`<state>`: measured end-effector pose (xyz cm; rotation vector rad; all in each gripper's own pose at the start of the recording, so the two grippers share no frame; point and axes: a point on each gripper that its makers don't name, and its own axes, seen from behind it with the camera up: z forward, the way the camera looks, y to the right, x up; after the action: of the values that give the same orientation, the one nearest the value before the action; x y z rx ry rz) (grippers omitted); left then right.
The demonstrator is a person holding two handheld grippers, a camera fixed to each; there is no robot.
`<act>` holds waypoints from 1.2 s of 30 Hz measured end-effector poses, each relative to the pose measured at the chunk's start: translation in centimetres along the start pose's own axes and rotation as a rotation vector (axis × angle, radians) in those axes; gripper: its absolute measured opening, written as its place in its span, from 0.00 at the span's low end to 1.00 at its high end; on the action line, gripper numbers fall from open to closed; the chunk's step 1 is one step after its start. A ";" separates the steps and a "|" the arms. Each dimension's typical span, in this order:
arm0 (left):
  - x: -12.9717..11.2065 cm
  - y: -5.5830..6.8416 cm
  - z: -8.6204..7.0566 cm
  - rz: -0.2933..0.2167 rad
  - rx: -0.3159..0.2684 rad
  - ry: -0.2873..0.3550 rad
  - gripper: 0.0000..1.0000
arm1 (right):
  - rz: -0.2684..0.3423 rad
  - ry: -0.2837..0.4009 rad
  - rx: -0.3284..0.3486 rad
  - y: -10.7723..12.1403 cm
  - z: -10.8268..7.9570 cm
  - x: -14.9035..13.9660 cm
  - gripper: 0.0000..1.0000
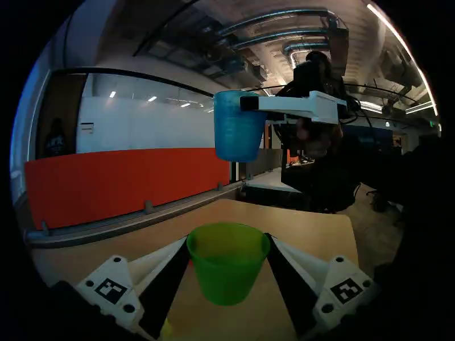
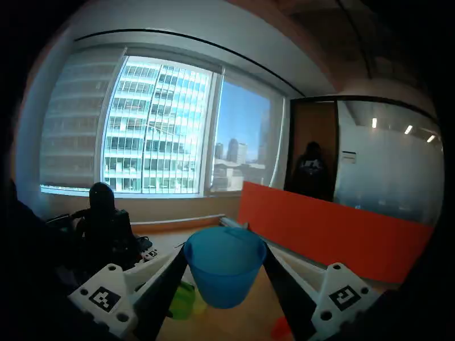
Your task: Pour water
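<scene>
In the left gripper view a green cup (image 1: 227, 264) stands upright between my left gripper's (image 1: 227, 245) fingers, both pressing its sides, low over the wooden table (image 1: 318, 233). Higher and farther off, a blue cup (image 1: 238, 126) hangs upright in my white right gripper (image 1: 245, 104), with a dark-sleeved hand behind it. The right gripper view has the blue cup (image 2: 224, 273) clamped between my right gripper's (image 2: 224, 251) fingers. Below it to the left, part of the green cup (image 2: 183, 299) shows past one finger. I cannot tell whether either cup holds water.
A small yellow thing (image 1: 166, 328) lies on the table under the green cup. A red object (image 2: 280, 328) sits at the bottom right of the right gripper view. An orange wall panel (image 1: 125, 182) and a metal rail (image 1: 142, 213) run behind the table. A person (image 2: 105, 227) is at the left.
</scene>
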<state>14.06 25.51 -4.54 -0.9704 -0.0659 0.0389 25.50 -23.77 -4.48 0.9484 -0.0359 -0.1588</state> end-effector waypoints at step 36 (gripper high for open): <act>-0.9 -0.7 0.1 0.013 0.021 -0.039 0.89 | 0.022 0.008 -0.139 5.7 -5.8 -1.6 0.92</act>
<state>13.18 25.09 -3.95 -0.9492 -0.0949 0.0707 25.19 -15.54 -3.15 0.8097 -0.0270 -0.1354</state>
